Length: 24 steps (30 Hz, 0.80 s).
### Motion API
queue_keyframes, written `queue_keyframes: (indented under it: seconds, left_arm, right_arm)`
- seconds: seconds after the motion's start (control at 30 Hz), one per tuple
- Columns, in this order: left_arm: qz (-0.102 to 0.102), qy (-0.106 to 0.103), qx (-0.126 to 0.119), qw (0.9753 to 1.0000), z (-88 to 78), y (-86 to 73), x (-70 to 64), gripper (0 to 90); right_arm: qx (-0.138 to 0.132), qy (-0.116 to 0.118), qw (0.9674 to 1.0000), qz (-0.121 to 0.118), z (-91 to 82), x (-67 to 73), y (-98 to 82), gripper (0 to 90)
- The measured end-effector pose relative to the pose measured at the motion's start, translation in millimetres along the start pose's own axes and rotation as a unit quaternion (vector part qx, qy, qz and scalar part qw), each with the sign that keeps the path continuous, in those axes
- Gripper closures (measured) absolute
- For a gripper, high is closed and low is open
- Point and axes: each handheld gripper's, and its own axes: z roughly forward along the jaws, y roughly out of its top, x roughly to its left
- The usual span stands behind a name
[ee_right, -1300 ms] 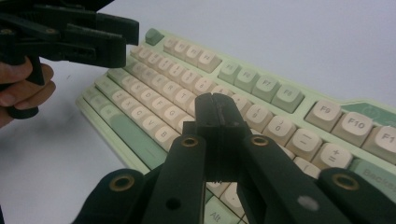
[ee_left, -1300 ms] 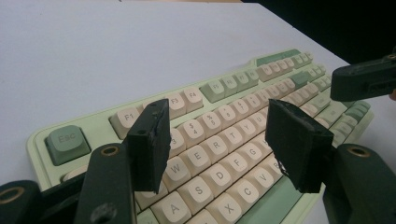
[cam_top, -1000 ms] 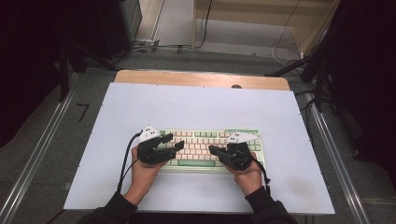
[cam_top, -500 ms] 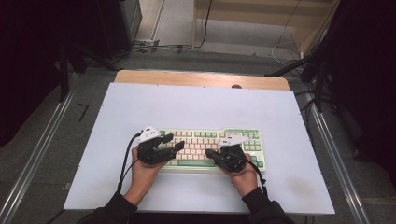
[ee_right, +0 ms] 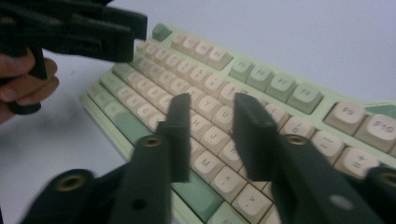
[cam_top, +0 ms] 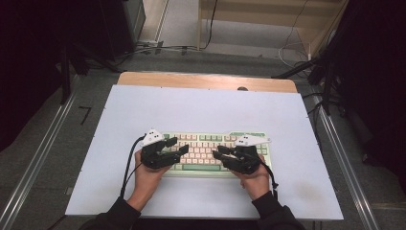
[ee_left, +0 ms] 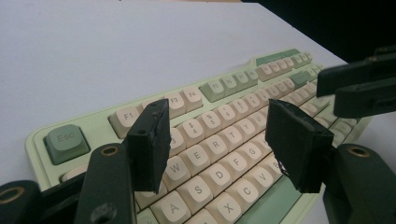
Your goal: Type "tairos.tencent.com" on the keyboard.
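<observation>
Keyboard, pale green plastic with cream keycaps (cam_top: 210,151), lies at 6 o'clock on the white table (cam_top: 206,110). Left gripper (cam_top: 178,147) hovers wide and empty over its left keys; right gripper (cam_top: 219,152) has just been opening, nothing between its jaws. Best to close the right again and tap one key squarely, tip down, without clipping neighbours.

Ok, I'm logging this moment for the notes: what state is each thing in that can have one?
Keyboard: flat on the white table, keys up, nothing gripping it.
Left gripper: open, nothing between the jaws, above the letter keys.
Right gripper: jaws have just been opening, nothing between them, poised over the keys.
</observation>
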Motion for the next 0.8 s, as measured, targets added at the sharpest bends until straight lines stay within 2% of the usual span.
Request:
queue_keyframes:
  seconds: [0.1, 0.27, 0.63, 0.8]
  left_arm:
    - [-0.002, 0.001, 0.0, 1.0, -0.1, 0.0, 0.3, 39.8]
    - [-0.003, 0.002, 0.0, 1.0, -0.7, 0.0, 0.4, 38.5]
    - [-0.01, 0.007, -0.001, 0.9999, -1.3, 0.3, 2.6, 32.4]
    - [-0.011, 0.008, -0.001, 0.9999, -1.6, 0.2, 3.1, 32.4]
  right_arm:
    - [-0.007, -0.017, 0.9998, 0.012, -4.4, -4.5, 0.5, 38.9]
    - [-0.009, -0.025, 0.9992, 0.03, -9.3, -12.2, 0.4, 28.1]
    - [-0.009, -0.039, 0.9982, 0.044, -15.7, -22.2, -2.0, 26.3]
    - [-0.008, -0.04, 0.998, 0.049, -16.6, -24.1, -2.5, 26.3]
